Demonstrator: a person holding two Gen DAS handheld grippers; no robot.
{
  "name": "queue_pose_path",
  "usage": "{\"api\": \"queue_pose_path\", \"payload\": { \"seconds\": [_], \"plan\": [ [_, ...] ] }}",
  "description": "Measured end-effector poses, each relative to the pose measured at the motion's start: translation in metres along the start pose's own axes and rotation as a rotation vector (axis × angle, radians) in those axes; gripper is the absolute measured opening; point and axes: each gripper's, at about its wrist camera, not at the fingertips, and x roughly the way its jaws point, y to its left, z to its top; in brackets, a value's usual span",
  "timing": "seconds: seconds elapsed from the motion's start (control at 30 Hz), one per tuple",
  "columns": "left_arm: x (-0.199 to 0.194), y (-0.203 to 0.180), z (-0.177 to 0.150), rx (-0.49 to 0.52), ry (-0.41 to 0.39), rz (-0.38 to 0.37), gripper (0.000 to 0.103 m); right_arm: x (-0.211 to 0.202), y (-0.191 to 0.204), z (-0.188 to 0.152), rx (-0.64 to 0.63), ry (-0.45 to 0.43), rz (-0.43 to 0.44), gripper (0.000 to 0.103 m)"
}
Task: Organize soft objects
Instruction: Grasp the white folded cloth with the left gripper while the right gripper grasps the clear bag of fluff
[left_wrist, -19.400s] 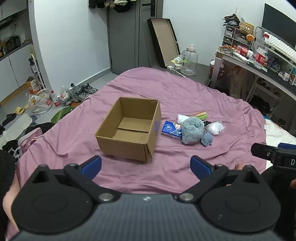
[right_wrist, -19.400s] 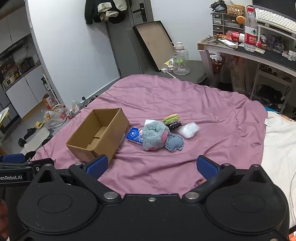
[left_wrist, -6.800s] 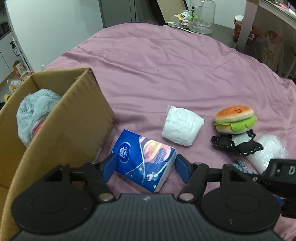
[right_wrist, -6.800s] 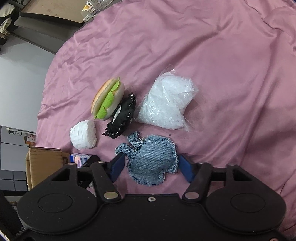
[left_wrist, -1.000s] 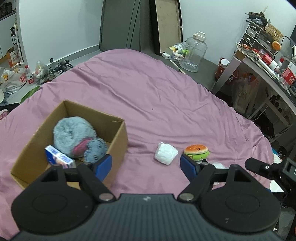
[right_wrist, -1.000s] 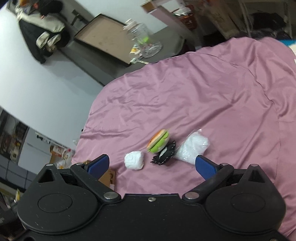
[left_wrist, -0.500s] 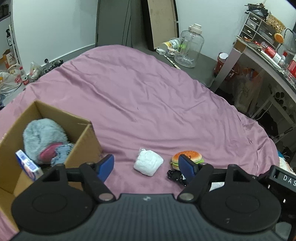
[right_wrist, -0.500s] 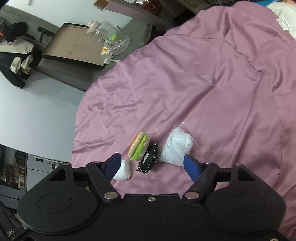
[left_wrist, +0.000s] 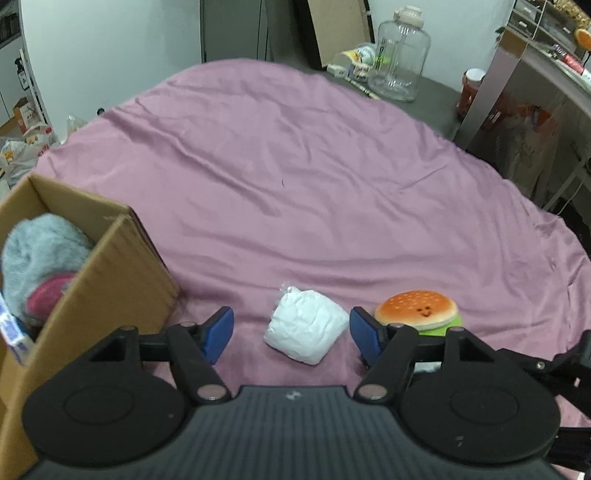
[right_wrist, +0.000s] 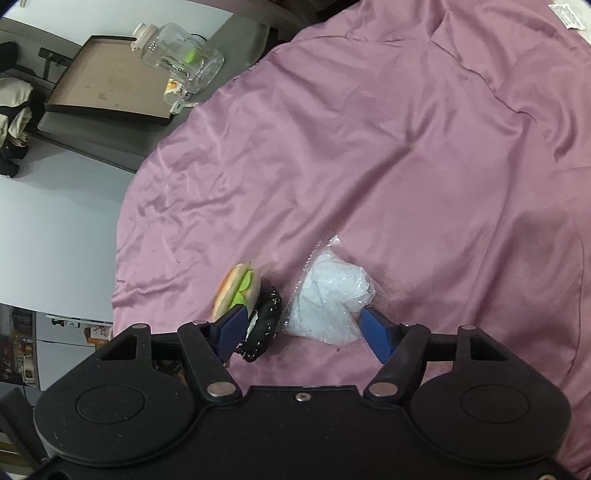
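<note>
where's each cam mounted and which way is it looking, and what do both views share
Left wrist: rides on the left gripper, looking forward and down along its closing jaws at the white bundle lying between them, untouched; the cardboard box stands left.
Right wrist: rides on the right gripper, looking down, rolled, at the clear plastic bag and black frilly item between its jaws.
Shared: the burger toy, the purple sheet and the water jug.
</note>
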Motion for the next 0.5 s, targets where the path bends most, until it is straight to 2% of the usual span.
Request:
{"api": "queue_pose_path", "payload": {
  "seconds": [0.23, 0.3, 0.37, 0.4, 0.43, 0.47, 0.5],
  "plan": [
    [0.023, -0.007, -0.004, 0.02, 0.022, -0.004, 0.069, 0.013, -0.001, 0.002, -0.011, 0.011, -0.062, 0.068],
    [0.028, -0.009, -0.006, 0.028, 0.022, 0.008, 0.066, 0.016, -0.002, 0.002, -0.015, 0.016, -0.074, 0.068],
    [0.029, -0.011, -0.008, 0.026, 0.01, 0.014, 0.058, 0.019, -0.002, 0.003, -0.016, 0.016, -0.081, 0.068],
    [0.028, -0.011, -0.008, 0.024, 0.006, 0.012, 0.054, 0.02, -0.002, 0.002, -0.02, 0.016, -0.086, 0.063],
    [0.027, -0.011, -0.007, 0.025, 0.003, 0.011, 0.04, 0.022, -0.001, 0.002, -0.028, 0.015, -0.091, 0.053],
    [0.026, -0.012, -0.006, 0.027, 0.005, 0.003, 0.032, 0.024, -0.001, 0.002, -0.033, 0.018, -0.097, 0.046],
    [0.025, -0.012, -0.005, 0.024, 0.01, -0.006, 0.032, 0.026, -0.001, 0.001, -0.032, 0.022, -0.096, 0.041]
  ]
}}
